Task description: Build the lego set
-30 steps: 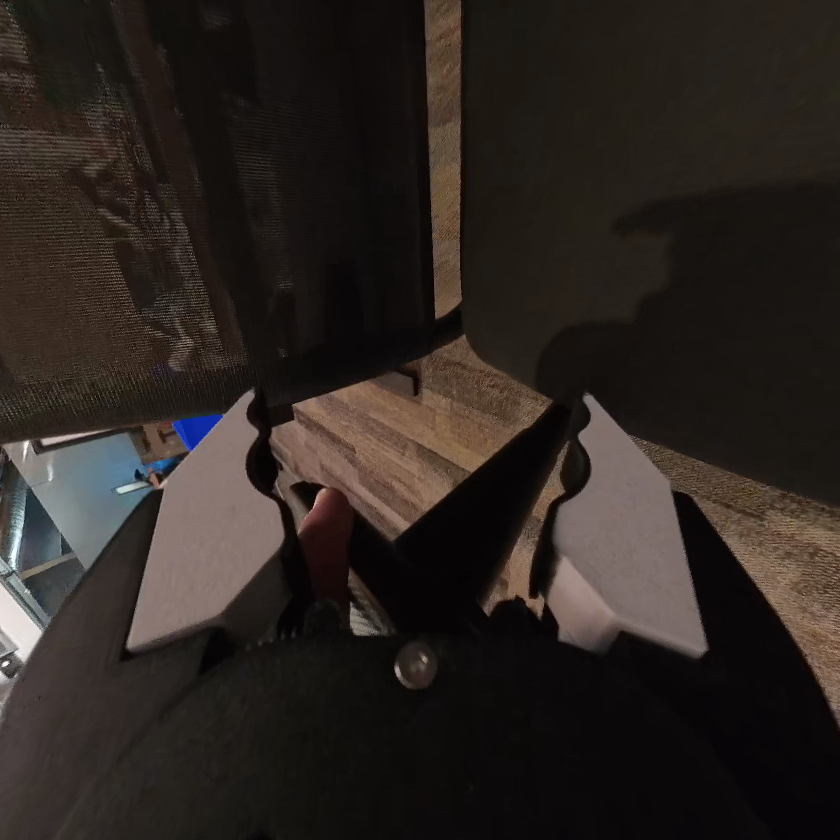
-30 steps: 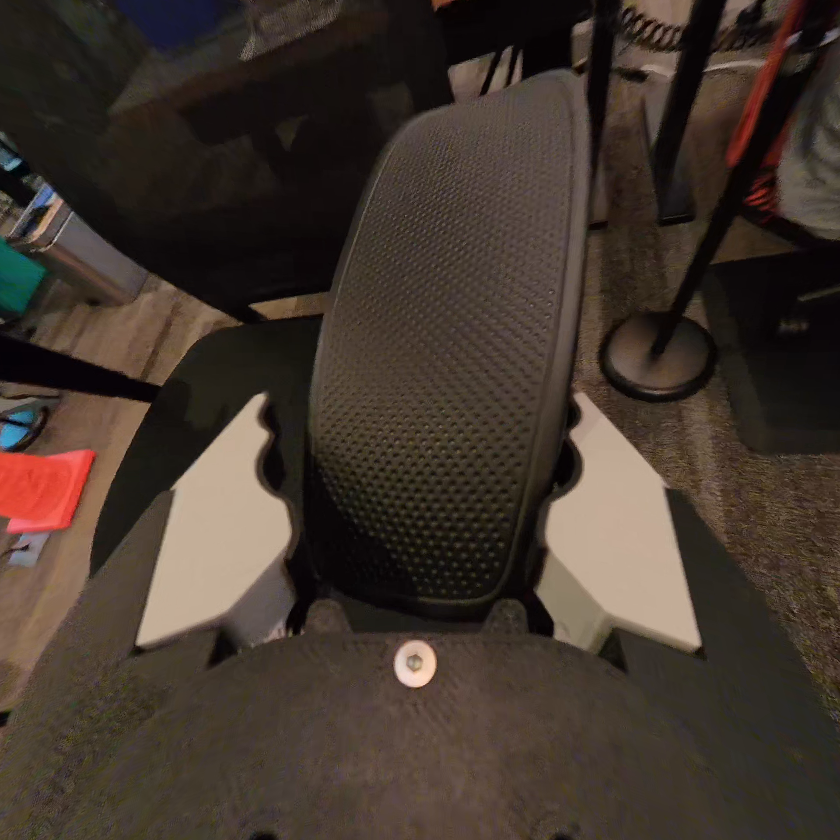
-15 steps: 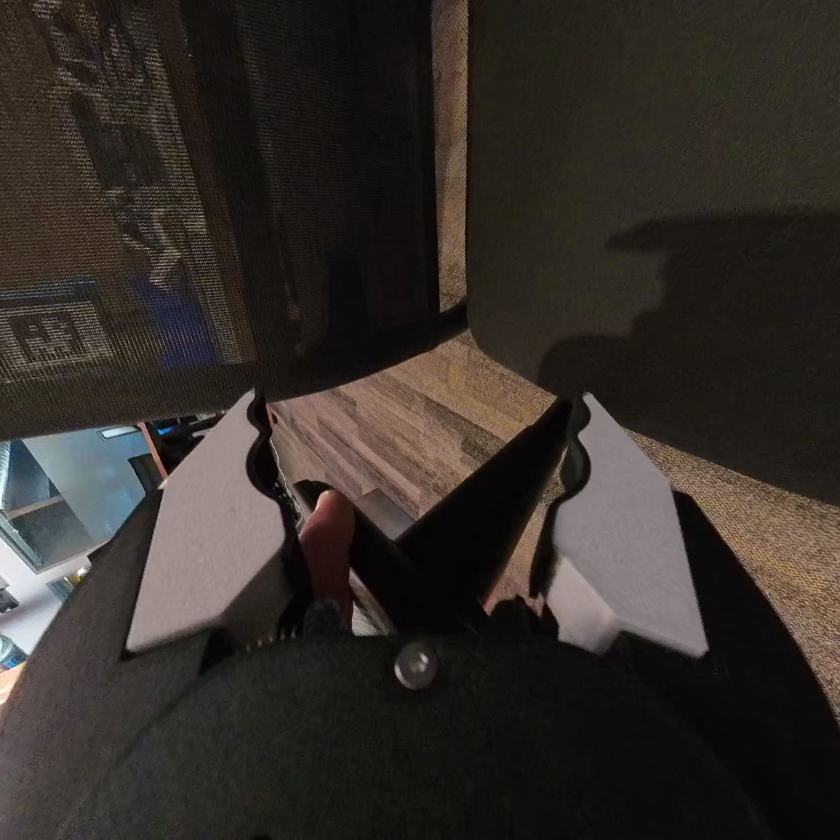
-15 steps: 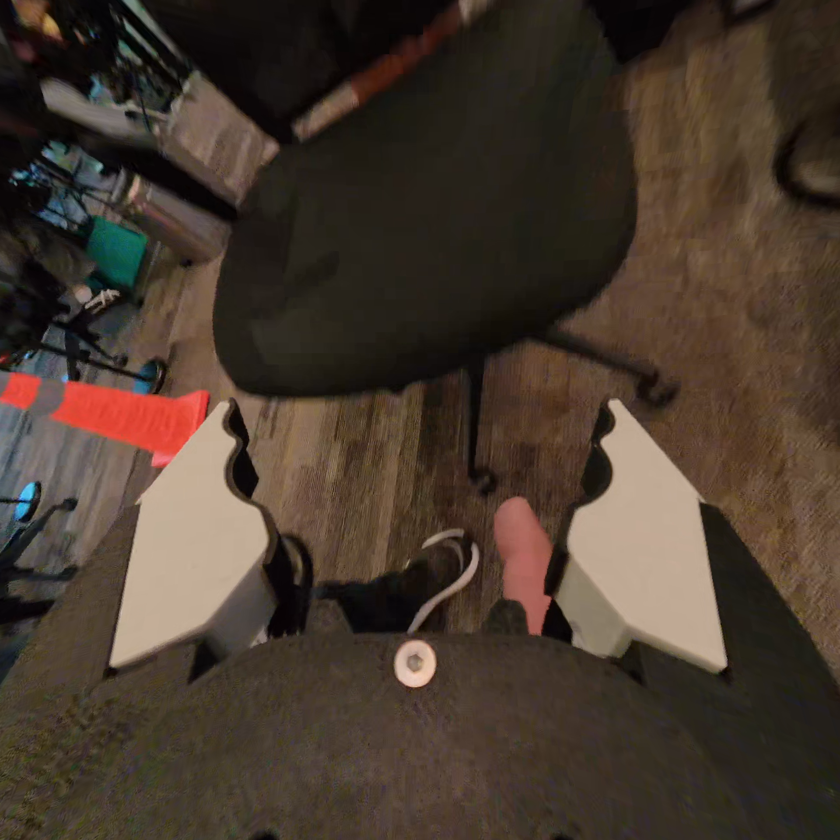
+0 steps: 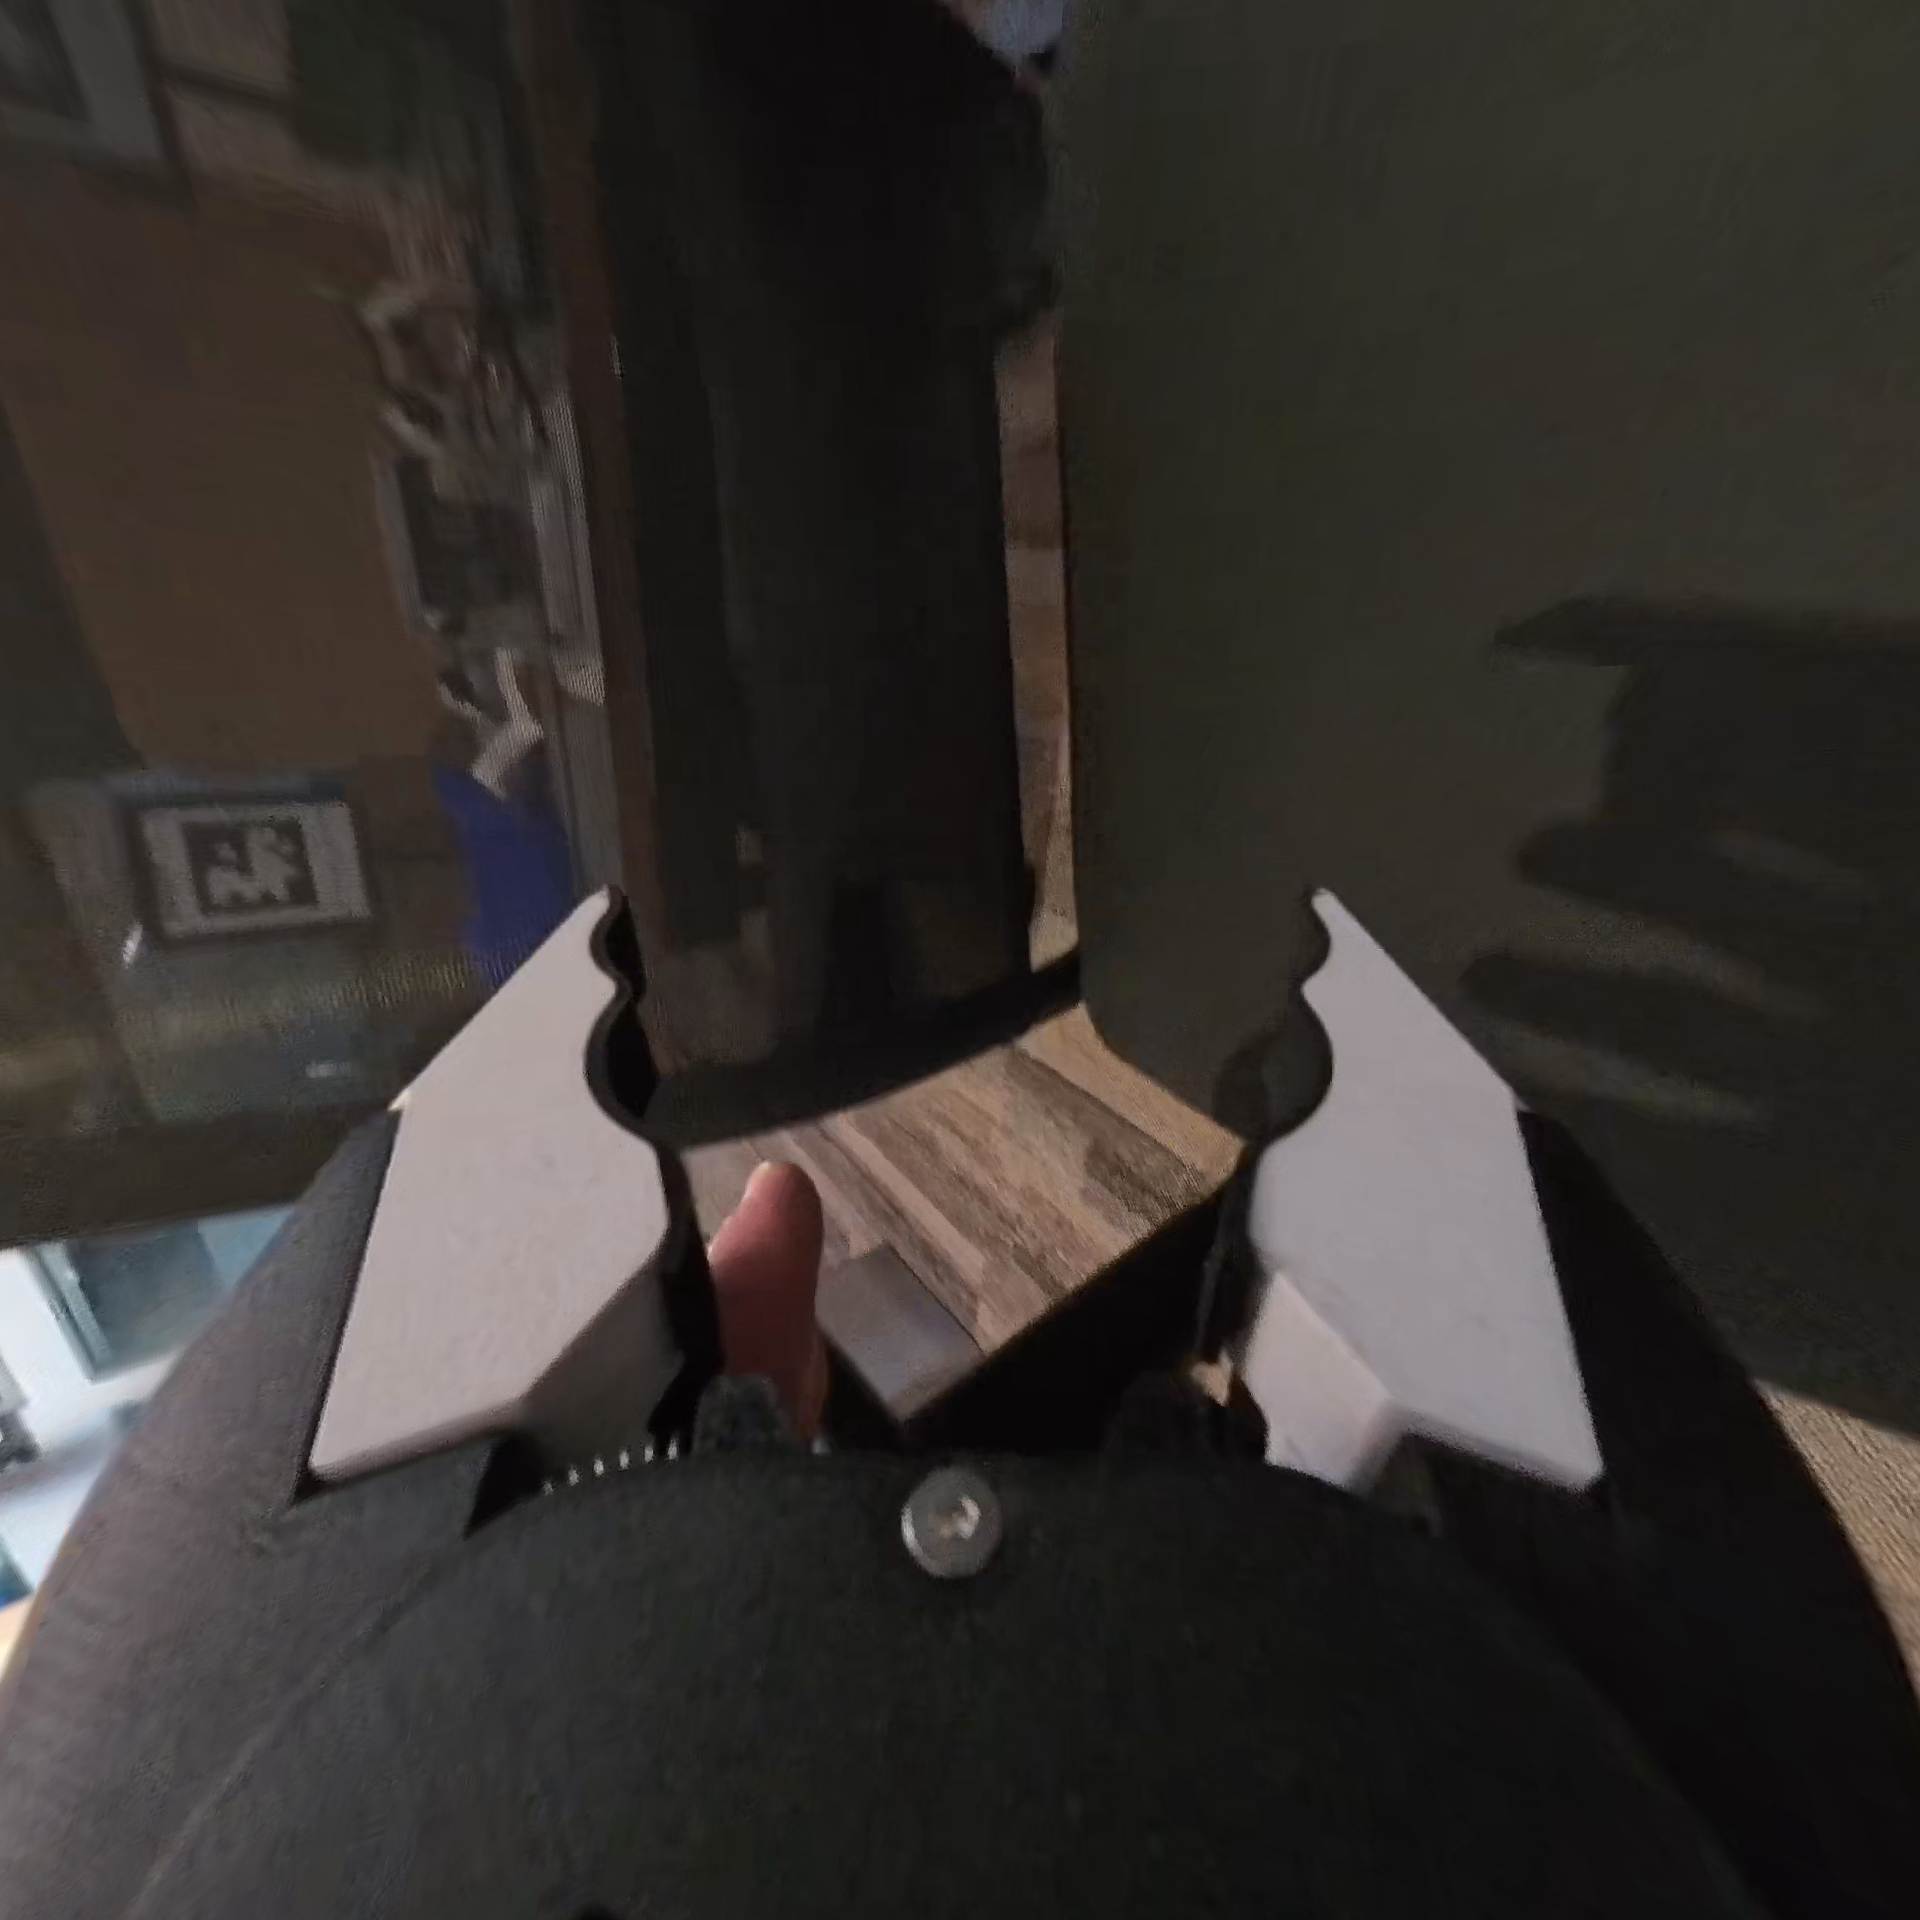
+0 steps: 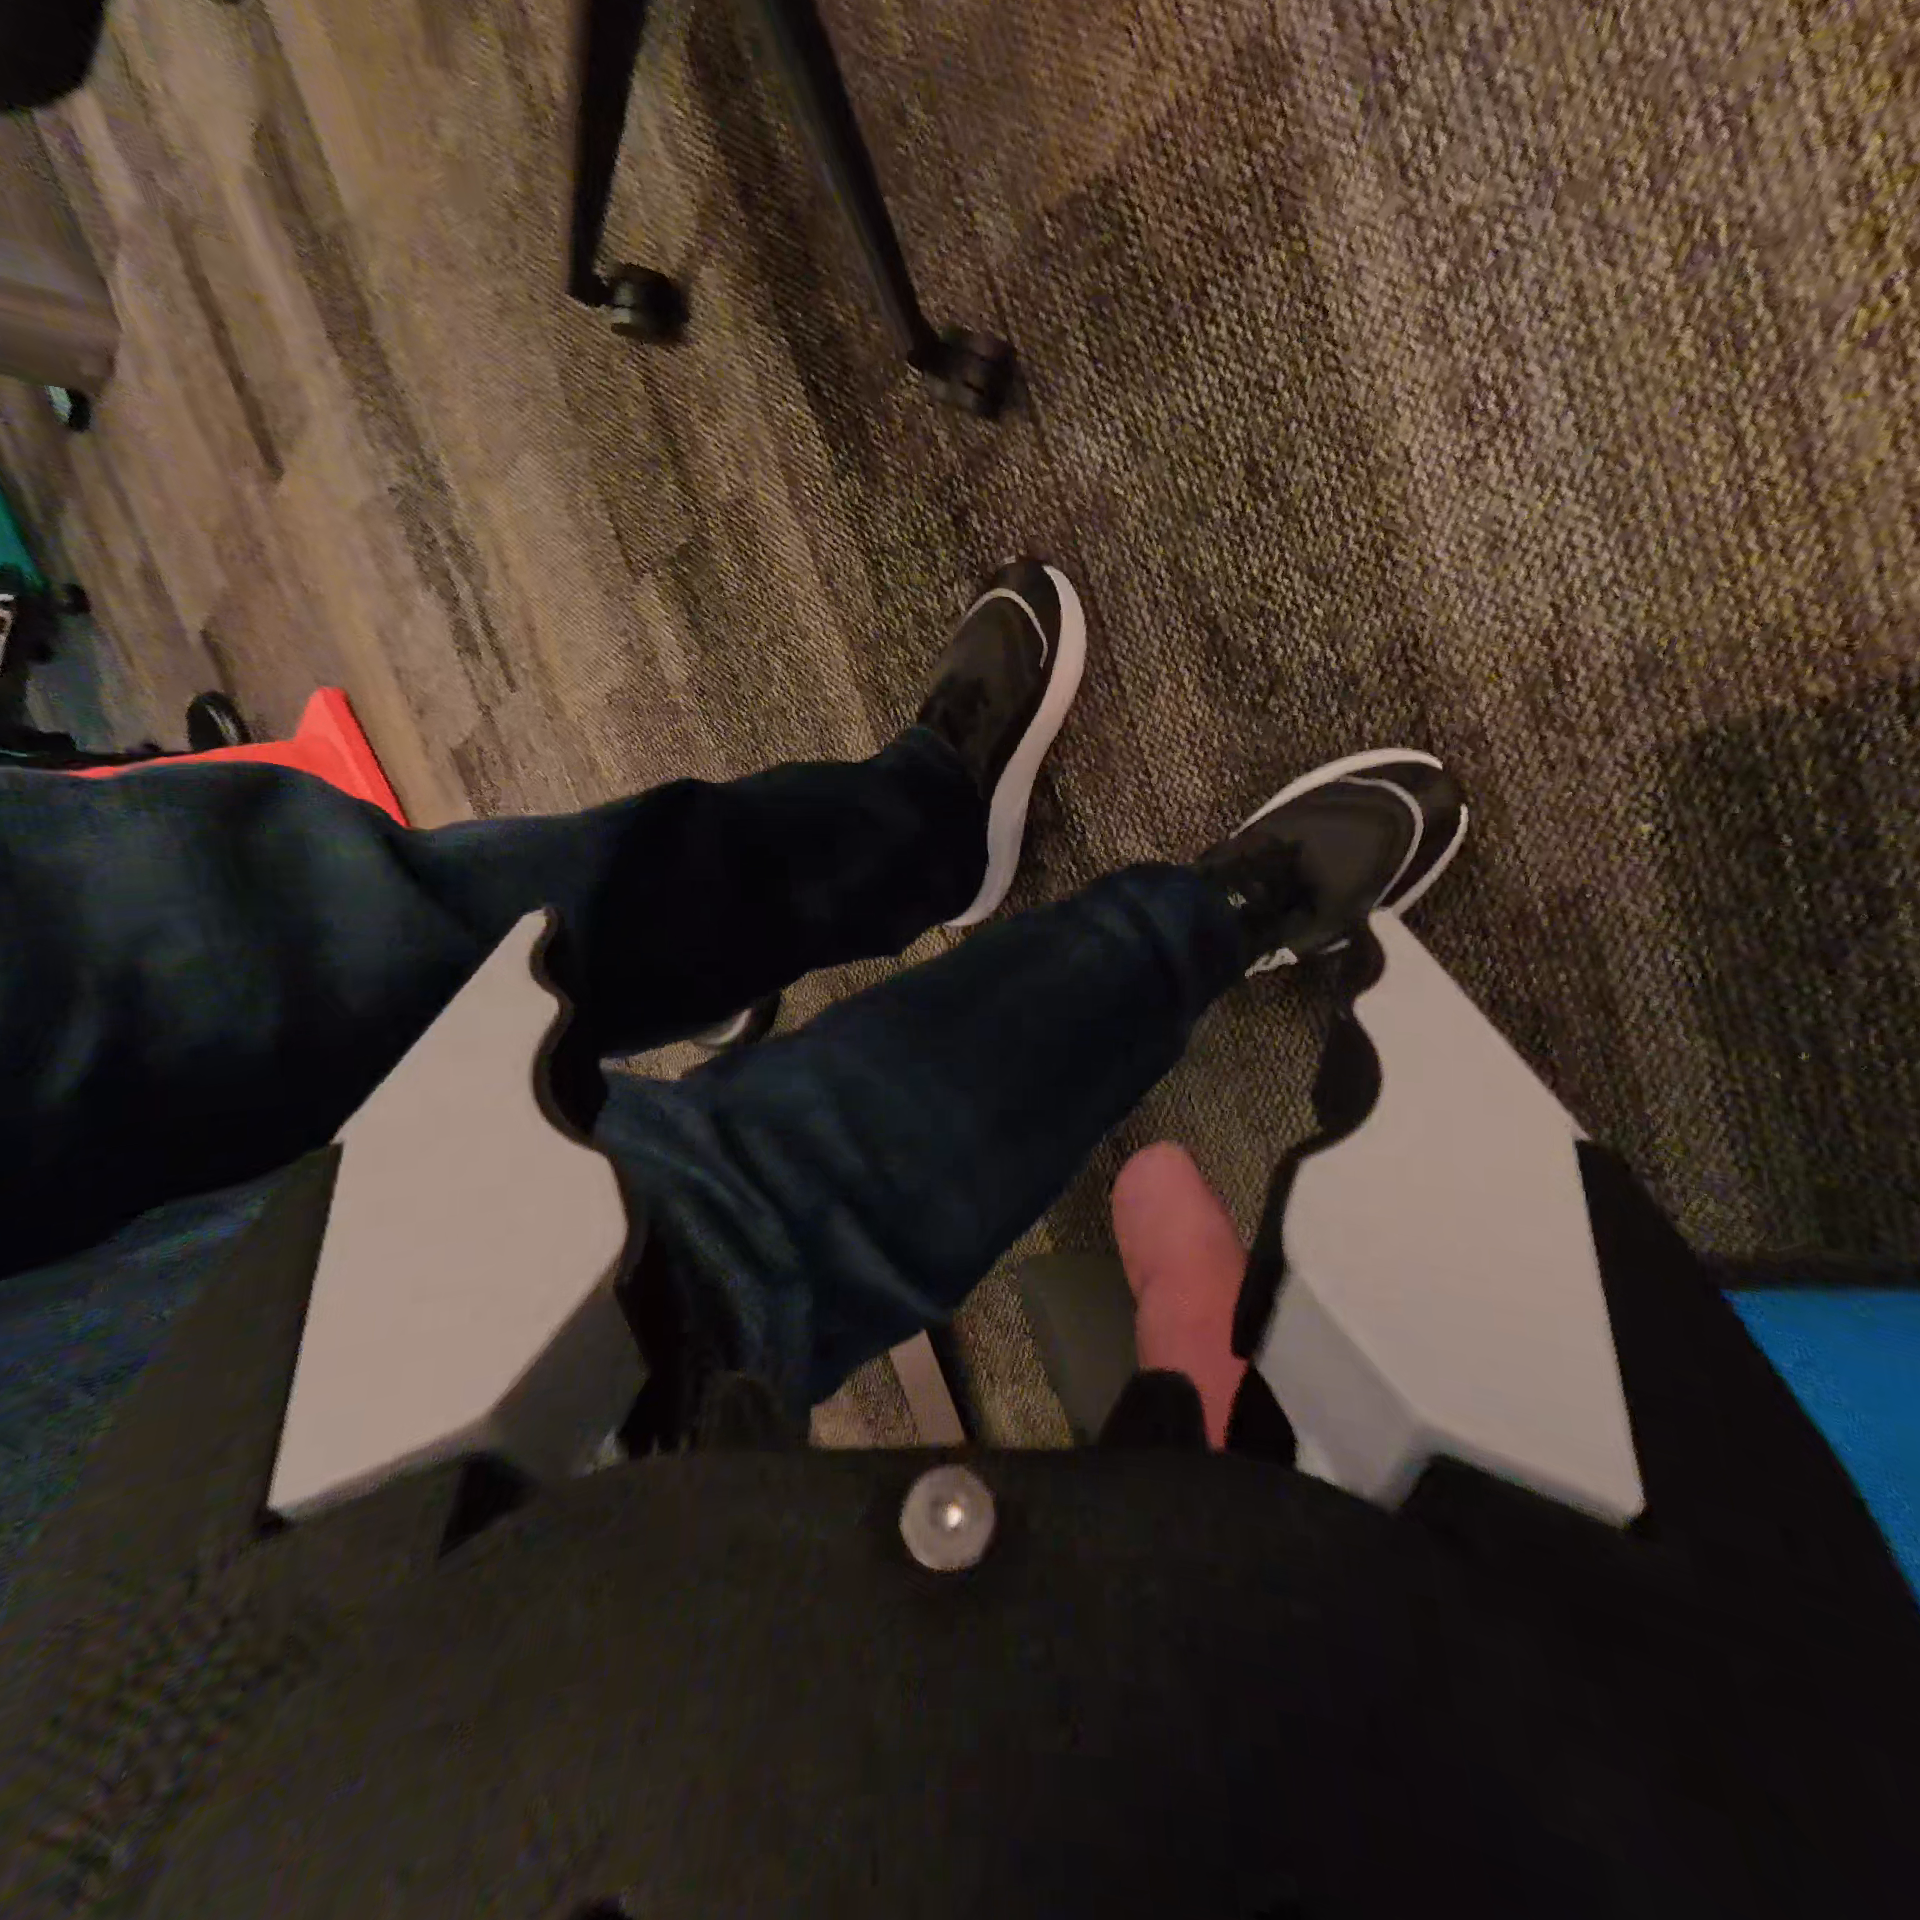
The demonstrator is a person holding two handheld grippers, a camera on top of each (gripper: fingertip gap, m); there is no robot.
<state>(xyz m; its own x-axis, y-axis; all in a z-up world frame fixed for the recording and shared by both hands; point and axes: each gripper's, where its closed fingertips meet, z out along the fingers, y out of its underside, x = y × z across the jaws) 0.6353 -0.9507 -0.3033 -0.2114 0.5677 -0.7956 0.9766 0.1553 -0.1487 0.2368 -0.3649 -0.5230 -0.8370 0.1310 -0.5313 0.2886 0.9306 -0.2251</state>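
Above carpet (image 6: 1455, 364): your right gripper (image 6: 956, 940) was spread wide, empty.
At 12 o'clock: your shoes (image 6: 1013, 675).
Left gripper (image 5: 961, 925): wide, empty, facing a chair seat (image 5: 1455, 416).
Lego set: not visible in either view.

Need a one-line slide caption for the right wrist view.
Open right gripper pointing down at carpet, over a seated person's legs and black shoes; no lego in sight.

The lego set lies outside both views; the left tongs (image 5: 966, 914) and right tongs (image 6: 956, 925) gape empty.
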